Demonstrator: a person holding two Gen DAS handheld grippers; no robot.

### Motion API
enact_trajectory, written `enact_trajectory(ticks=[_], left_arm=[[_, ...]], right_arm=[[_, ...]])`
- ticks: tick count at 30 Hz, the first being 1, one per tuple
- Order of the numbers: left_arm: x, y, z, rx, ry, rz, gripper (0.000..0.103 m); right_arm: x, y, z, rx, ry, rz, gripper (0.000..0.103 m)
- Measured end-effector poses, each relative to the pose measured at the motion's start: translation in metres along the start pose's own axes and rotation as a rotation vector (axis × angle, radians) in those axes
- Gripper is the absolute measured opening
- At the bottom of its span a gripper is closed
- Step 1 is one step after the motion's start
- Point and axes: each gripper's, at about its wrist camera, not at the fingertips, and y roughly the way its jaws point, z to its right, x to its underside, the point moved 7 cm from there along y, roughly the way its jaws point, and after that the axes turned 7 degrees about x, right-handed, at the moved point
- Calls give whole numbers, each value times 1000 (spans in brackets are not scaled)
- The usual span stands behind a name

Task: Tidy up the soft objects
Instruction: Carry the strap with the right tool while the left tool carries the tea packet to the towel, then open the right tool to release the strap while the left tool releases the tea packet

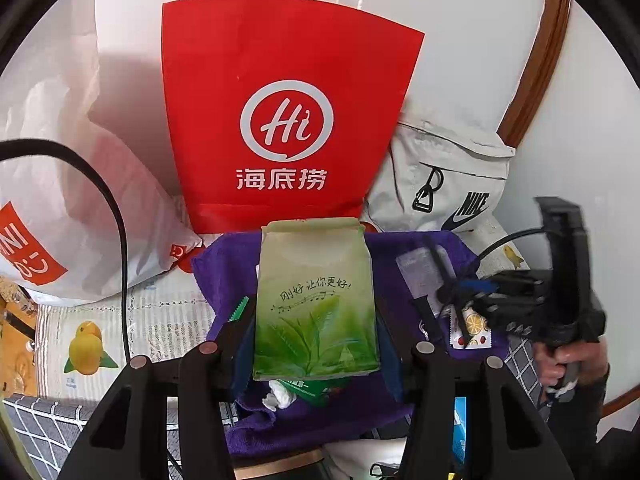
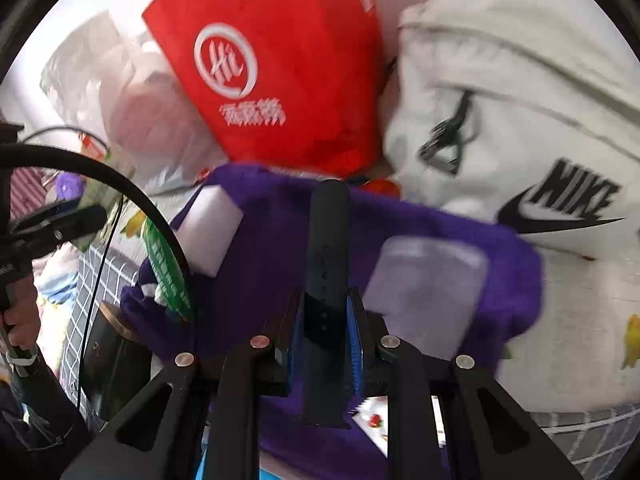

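My left gripper (image 1: 316,344) is shut on a green tissue pack (image 1: 316,300) printed with leaves, held upright above a purple towel (image 1: 232,272). My right gripper (image 2: 326,320) is shut on a black watch strap (image 2: 326,248), held over the same purple towel (image 2: 272,232). On the towel lie a white sponge block (image 2: 210,230), a clear soft case (image 2: 420,284) and a green packet (image 2: 166,272). The right gripper shows in the left wrist view (image 1: 460,292) over the towel's right side.
A red paper bag (image 1: 288,112) stands behind the towel, a white plastic bag (image 1: 60,200) to its left and a grey Nike bag (image 1: 448,184) to its right. A fruit-print cloth (image 1: 120,340) covers the table. A black cable (image 1: 120,240) hangs at left.
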Motion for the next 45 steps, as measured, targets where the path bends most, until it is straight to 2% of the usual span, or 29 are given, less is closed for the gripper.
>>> enact_trajectory(ticks=[8,11,20,21,23,25,27,33,37,41,45], left_arm=[[1,-2,-5,-3,-6,-2,50],[1,-3,-6,-2,-7,1,50],[4,1,-3,-3,3,-13,50],[4,2,-3,-3,4,-15,50],[5,4,-1,-1,8,-19,50],[6,7,1,-1,13,-26,50],[7,10,3,1,20,-34,50],[13,27,14,13,31,-69,50],[20,39,30,26,76,-97,50],[32,65,43,10,117,-157,50],[44,89,46,-11,133,-221,50]], right_arm=[[14,39,-21,-23,-41,-83,20],[17,46,-19,-5,-32,-108,20],[22,57,-17,-28,-18,-147,21],[22,56,-16,-27,-20,-149,22],[20,56,-16,-32,-17,-150,39],[17,52,-14,-48,-1,-139,49],[15,45,-14,-55,-6,-127,50],[1,2,4,78,-29,-19,51],[-7,-43,28,159,-12,84,62],[-10,-75,44,178,20,153,66],[-13,-87,54,194,48,181,68]])
